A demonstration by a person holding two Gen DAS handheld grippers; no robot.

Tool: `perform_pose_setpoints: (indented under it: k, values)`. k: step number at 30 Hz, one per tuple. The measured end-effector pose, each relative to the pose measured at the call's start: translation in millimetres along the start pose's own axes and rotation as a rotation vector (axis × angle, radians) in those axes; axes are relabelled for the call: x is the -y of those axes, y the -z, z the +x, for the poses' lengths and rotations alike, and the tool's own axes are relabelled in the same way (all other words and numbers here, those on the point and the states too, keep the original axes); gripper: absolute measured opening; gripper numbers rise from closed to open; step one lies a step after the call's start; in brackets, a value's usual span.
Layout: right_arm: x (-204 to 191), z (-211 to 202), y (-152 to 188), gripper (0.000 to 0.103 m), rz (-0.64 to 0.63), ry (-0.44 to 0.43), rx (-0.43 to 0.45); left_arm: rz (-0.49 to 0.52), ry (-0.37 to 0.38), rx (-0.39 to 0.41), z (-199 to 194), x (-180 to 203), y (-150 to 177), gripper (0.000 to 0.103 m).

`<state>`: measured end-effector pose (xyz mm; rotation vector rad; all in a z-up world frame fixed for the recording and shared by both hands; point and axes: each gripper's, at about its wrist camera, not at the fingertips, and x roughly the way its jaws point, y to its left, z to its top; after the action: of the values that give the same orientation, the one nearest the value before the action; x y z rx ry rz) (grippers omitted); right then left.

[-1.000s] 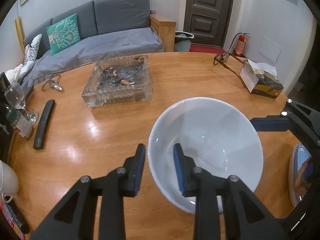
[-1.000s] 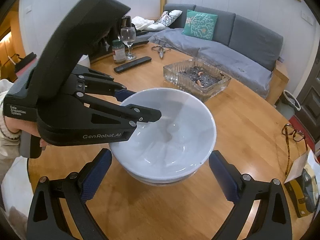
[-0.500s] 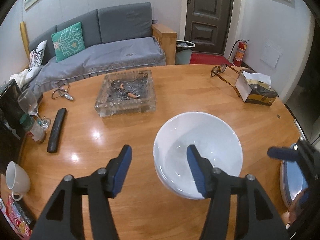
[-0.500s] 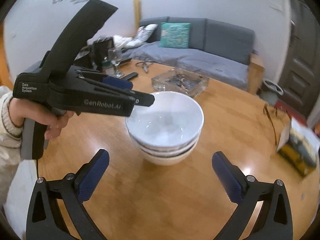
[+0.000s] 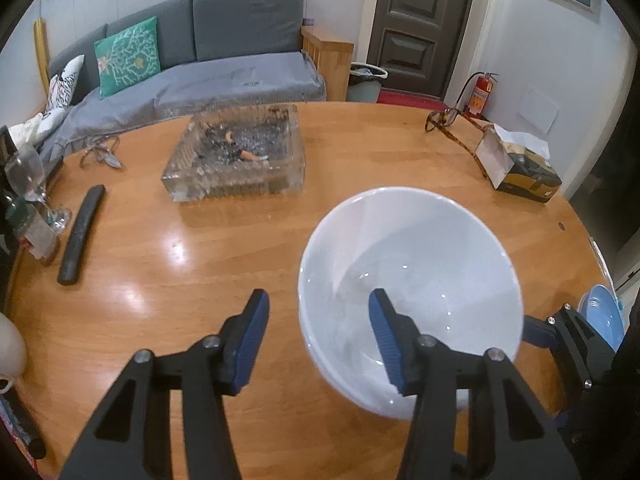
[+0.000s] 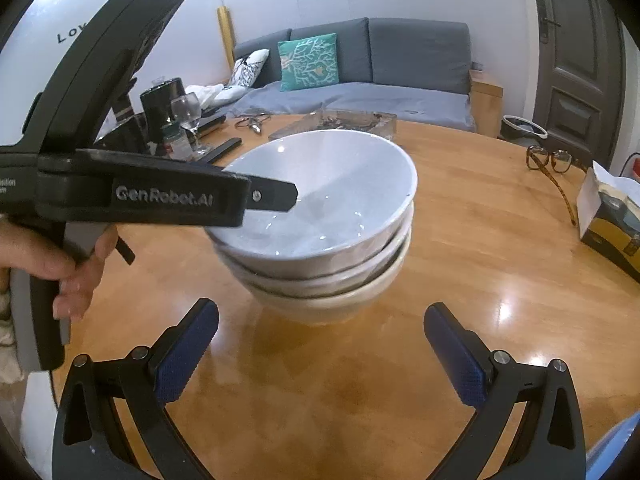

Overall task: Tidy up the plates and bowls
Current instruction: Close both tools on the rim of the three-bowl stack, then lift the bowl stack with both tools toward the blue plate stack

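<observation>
Three white bowls (image 6: 328,276) sit nested in a stack on the round wooden table (image 5: 200,280). My left gripper (image 5: 318,300) straddles the near rim of the top bowl (image 5: 420,248), one finger inside and one outside. Its jaws are closing, but the pads stand clear of the rim. In the right wrist view its black body (image 6: 160,196) reaches over the stack from the left, held by a hand (image 6: 60,264). My right gripper (image 6: 320,312) stands wide open just in front of the stack, low over the table, with nothing between its fingers.
A glass ashtray (image 5: 236,156) sits behind the bowls, with a black remote (image 5: 82,234) and a wine glass (image 5: 26,172) at the left. A tissue box (image 5: 520,164) and spectacles (image 5: 444,120) lie at the right. A blue plate (image 5: 602,312) shows at the right edge.
My left gripper let go of the top bowl's rim, opened, pulled back, then came close again. My right gripper widened, rolled level and sank toward the table.
</observation>
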<state>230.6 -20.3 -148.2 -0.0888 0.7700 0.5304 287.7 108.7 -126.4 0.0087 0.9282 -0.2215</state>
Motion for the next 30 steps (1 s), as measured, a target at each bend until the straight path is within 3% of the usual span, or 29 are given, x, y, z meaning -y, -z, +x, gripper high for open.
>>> perform_pose_setpoints:
  k: [8, 21, 30]
  values:
    - [-3, 23, -4, 0.102, -0.050, 0.015, -0.003, -0.003, 0.023, -0.015, 18, 0, -3, 0.029]
    - [-9, 23, -12, 0.099, -0.063, -0.015, 0.001, 0.032, 0.026, -0.022, 11, 6, 4, 0.028]
    - [-26, -7, 13, 0.099, -0.084, -0.052, -0.052, 0.078, 0.041, -0.041, -23, 21, 50, 0.028]
